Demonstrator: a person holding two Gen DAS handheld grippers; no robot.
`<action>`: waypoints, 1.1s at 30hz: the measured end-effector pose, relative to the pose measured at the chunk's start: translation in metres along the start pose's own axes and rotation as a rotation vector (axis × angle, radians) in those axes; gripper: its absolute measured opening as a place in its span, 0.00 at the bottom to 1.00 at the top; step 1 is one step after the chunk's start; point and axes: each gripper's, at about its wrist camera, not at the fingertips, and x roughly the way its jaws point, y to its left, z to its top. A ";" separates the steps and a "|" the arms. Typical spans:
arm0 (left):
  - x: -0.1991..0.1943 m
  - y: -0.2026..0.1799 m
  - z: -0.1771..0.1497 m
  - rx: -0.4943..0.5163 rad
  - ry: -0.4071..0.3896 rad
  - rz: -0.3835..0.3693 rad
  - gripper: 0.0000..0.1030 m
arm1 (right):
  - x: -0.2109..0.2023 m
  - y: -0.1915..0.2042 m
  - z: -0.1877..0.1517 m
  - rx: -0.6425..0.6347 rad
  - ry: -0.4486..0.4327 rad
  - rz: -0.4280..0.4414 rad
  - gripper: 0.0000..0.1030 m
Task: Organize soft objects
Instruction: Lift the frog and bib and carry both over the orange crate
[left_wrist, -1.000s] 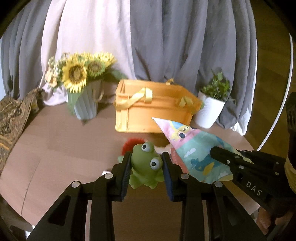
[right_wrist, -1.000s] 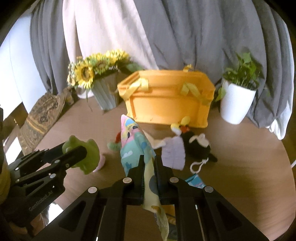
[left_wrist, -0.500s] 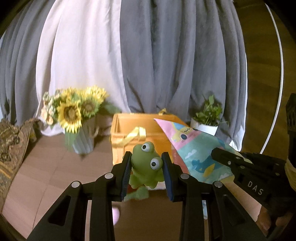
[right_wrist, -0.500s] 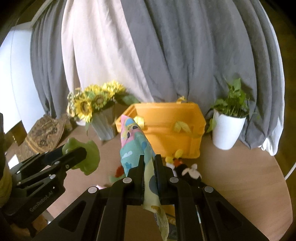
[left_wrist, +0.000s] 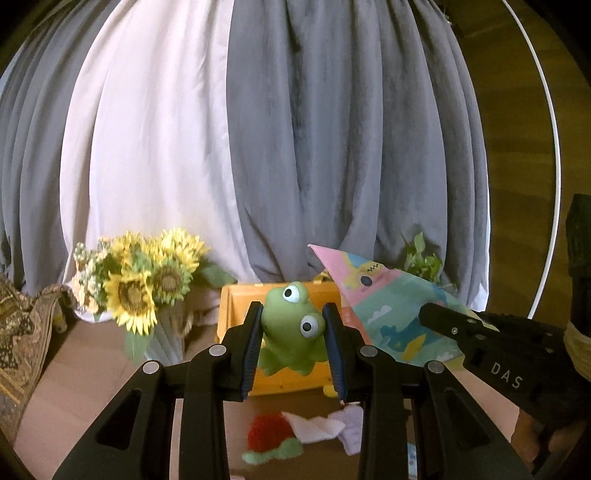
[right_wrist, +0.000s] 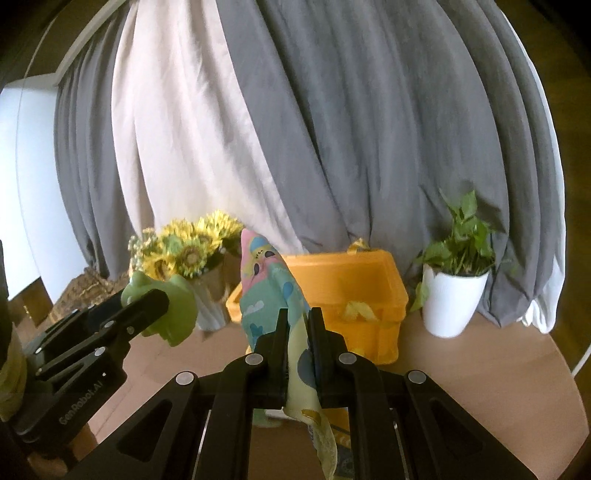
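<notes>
My left gripper (left_wrist: 293, 314) is shut on a green toy frog (left_wrist: 291, 332) with big white eyes, held in the air in front of the orange storage box (left_wrist: 236, 306). My right gripper (right_wrist: 296, 317) is shut on a folded cloth (right_wrist: 271, 291) printed in pink, teal and yellow, its corner sticking up. In the left wrist view that cloth (left_wrist: 384, 314) and the right gripper (left_wrist: 428, 314) show at the right. In the right wrist view the frog (right_wrist: 173, 306) and the left gripper (right_wrist: 155, 299) appear at the left, beside the orange box (right_wrist: 354, 284).
On the round wooden table (right_wrist: 480, 369) stand a vase of sunflowers (left_wrist: 147, 291) at the left and a white potted plant (right_wrist: 452, 299) at the right. A red and green soft toy (left_wrist: 267, 437) and white cloths (left_wrist: 325, 426) lie below my left gripper. Grey and white curtains hang behind.
Both grippers have risen with their loads and tipped upward. The table and the orange box have dropped lower in both views, and more curtain shows.
</notes>
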 end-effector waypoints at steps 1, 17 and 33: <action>0.003 0.001 0.002 0.000 -0.004 -0.001 0.31 | 0.002 0.000 0.003 -0.001 -0.007 0.000 0.10; 0.056 0.011 0.032 0.018 -0.056 0.013 0.31 | 0.054 -0.005 0.045 -0.020 -0.060 0.032 0.10; 0.133 0.016 0.044 0.015 -0.005 0.061 0.31 | 0.130 -0.026 0.073 -0.040 -0.023 0.109 0.10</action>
